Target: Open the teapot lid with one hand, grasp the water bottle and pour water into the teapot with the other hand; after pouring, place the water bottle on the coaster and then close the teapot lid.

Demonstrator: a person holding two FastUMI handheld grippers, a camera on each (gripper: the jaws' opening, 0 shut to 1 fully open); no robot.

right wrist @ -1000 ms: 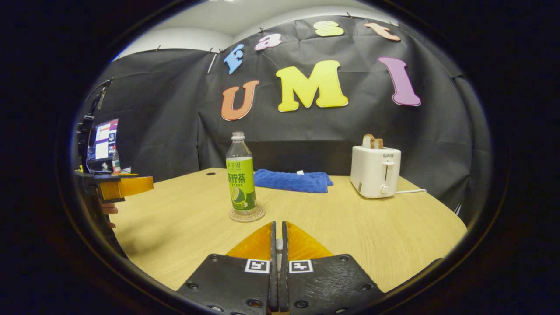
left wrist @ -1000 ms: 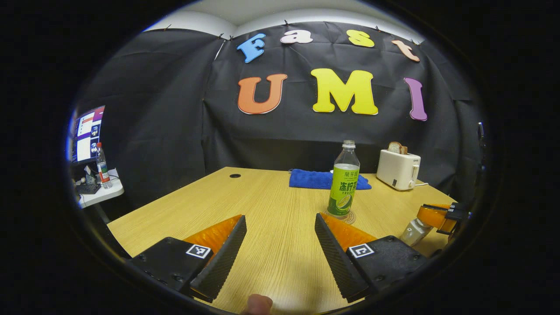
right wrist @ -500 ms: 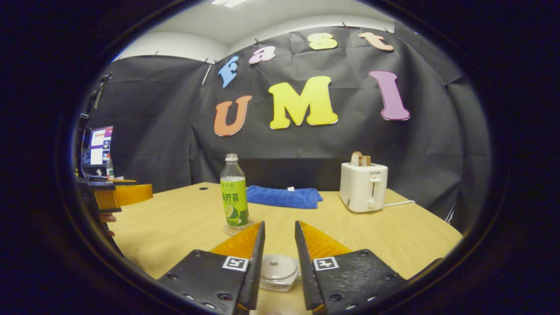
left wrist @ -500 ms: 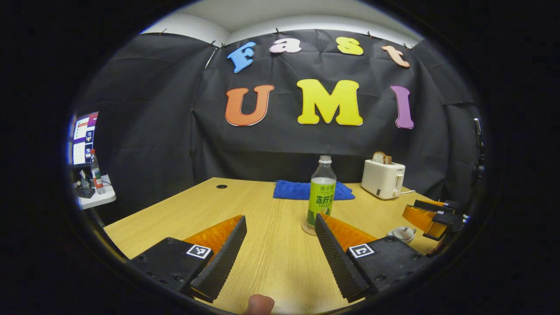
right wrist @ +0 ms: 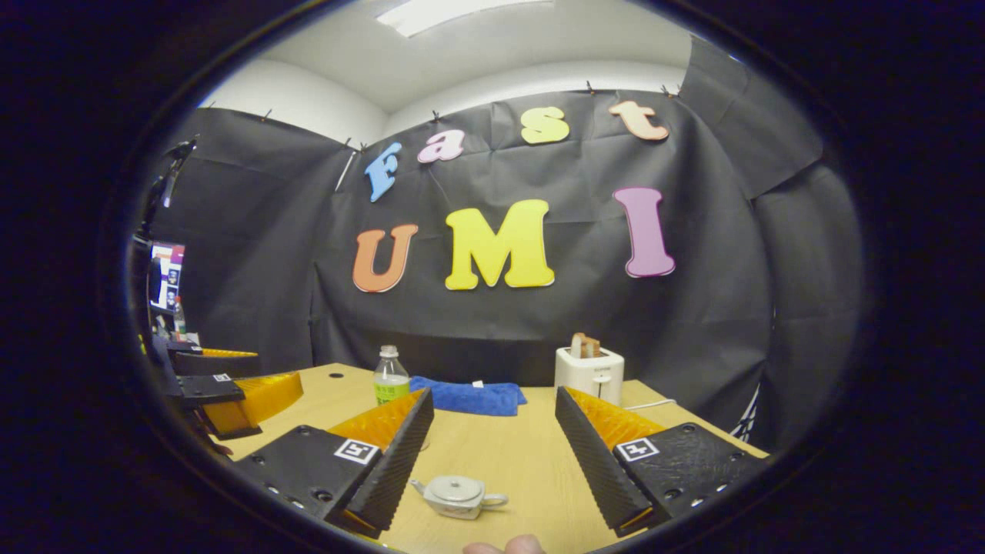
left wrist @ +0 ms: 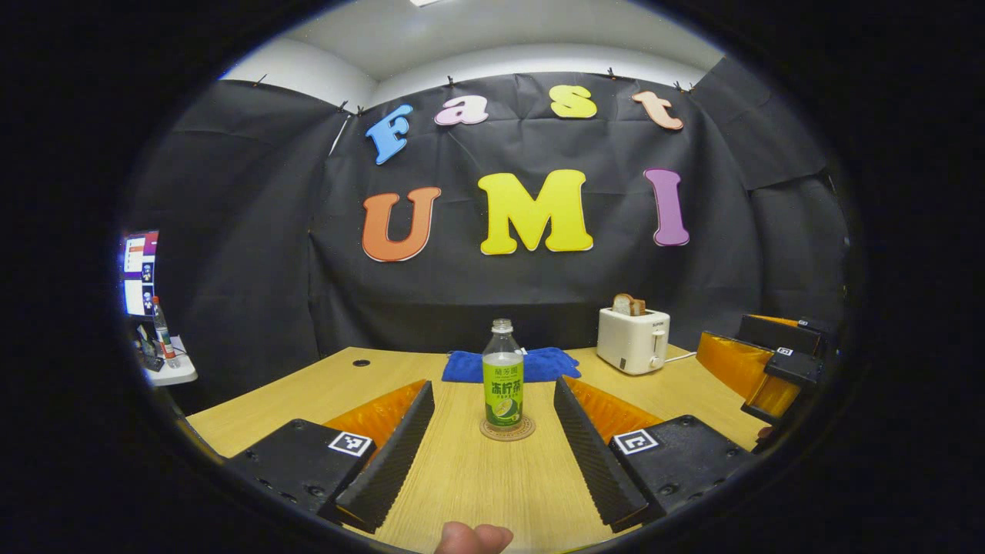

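Note:
A clear bottle with a green label [left wrist: 503,378] stands upright on a round coaster [left wrist: 507,429] in the middle of the wooden table [left wrist: 477,477], seen between the fingers of my left gripper [left wrist: 492,446], which is open and well short of it. In the right gripper view a small pale teapot [right wrist: 457,495] with its lid on sits on the table, low between the fingers of my right gripper [right wrist: 492,454], which is open and raised above it. The bottle [right wrist: 390,376] shows there behind the left finger. Each view also shows the other gripper [left wrist: 758,369] [right wrist: 231,392] at its edge.
A blue cloth [left wrist: 539,362] lies at the back of the table, with a white toaster [left wrist: 633,347] holding bread to its right. A side table with a monitor [left wrist: 138,265] and a bottle stands at far left. A fingertip [left wrist: 473,537] shows at the bottom edge.
Both grippers have pulled back and risen from the table. My right gripper has gone from shut to open, and the teapot with its lid on has come into sight below it.

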